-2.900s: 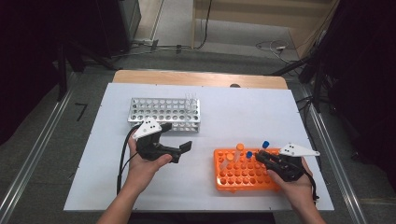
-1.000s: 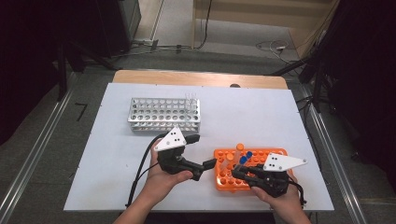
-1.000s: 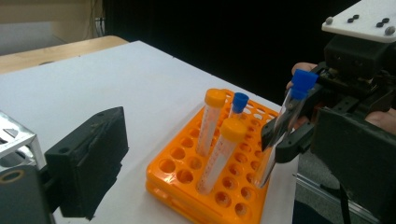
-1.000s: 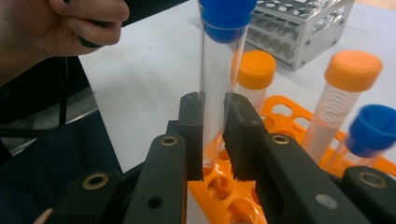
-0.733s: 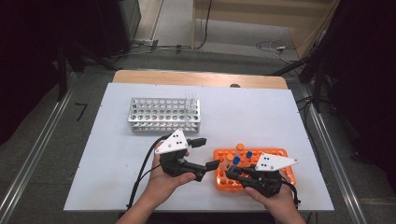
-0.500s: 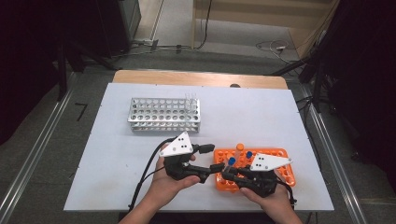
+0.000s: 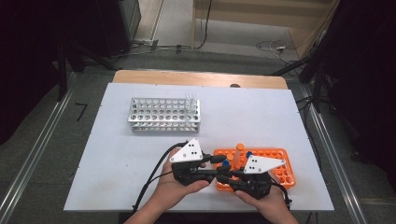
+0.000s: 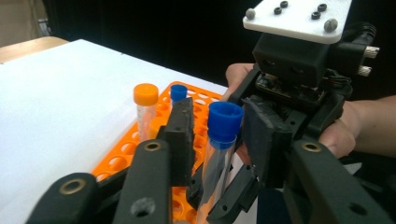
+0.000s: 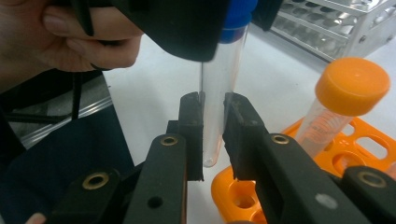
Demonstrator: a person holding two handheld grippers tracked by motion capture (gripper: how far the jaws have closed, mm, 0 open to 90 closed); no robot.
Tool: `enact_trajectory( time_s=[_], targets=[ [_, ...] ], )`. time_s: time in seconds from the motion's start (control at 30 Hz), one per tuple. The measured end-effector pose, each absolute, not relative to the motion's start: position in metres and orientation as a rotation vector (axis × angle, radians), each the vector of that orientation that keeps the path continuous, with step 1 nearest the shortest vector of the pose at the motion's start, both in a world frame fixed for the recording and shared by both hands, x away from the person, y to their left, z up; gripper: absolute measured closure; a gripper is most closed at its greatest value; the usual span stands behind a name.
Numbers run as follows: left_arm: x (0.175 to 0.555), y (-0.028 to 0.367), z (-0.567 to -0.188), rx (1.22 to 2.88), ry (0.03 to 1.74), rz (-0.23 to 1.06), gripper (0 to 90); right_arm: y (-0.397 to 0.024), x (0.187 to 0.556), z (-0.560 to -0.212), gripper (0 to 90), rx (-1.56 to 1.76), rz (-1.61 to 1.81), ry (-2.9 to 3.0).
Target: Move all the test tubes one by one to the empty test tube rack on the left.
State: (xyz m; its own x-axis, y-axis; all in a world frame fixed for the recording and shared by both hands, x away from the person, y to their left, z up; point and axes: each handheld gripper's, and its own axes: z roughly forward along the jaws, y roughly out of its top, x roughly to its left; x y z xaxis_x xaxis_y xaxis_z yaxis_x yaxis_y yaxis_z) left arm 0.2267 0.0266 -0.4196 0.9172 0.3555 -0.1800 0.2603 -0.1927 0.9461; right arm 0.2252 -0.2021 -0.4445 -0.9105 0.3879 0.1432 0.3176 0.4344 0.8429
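Observation:
A clear tube with a blue cap [image 7: 226,164] hangs upright just off the left end of the orange rack [image 7: 275,154]. My right gripper [image 9: 212,105] is shut on the tube's clear body [image 9: 215,84]. My left gripper [image 8: 219,109] comes in from the left. Its jaws have just been closing around the blue cap [image 8: 225,120]. The right pad [image 8: 261,135] is at the cap. A narrow gap remains between the cap and the left pad [image 8: 183,130]. In the high view the left gripper [image 7: 218,166] and the right gripper [image 7: 225,179] meet tip to tip.
In the orange rack stand an orange-capped tube [image 7: 239,150] and another blue-capped tube [image 7: 249,154]. A metal rack [image 7: 164,113] sits farther back on the white table [image 7: 116,158]. Both hands are near the table's front edge.
The left gripper moved right and the right gripper moved left with the tube until they met. The left jaws narrowed around the blue cap.

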Motion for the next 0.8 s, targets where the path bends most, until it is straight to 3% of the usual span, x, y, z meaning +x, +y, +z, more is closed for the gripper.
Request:
enact_trajectory(
  time_s=[0.27, 0.63, 0.8],
  targets=[
    [0.2268, 0.0271, -0.4191, 1.781, 0.438, 0.078, 74.2, -0.2018, 0.2248, -0.4445, 75.1, 0.616, 1.518, 2.611],
    [0.2272, 0.0295, -0.4186, 1.787, 0.426, 0.096, 76.7, -0.2037, 0.2257, -0.4469, 74.1, 0.603, 1.545, 2.611],
    [0.2297, 0.0355, -0.4167, 1.764, 0.45, 0.107, 76.8, -0.2081, 0.2259, -0.4459, 64.6, 0.624, 1.562, 2.583]
  ],
)
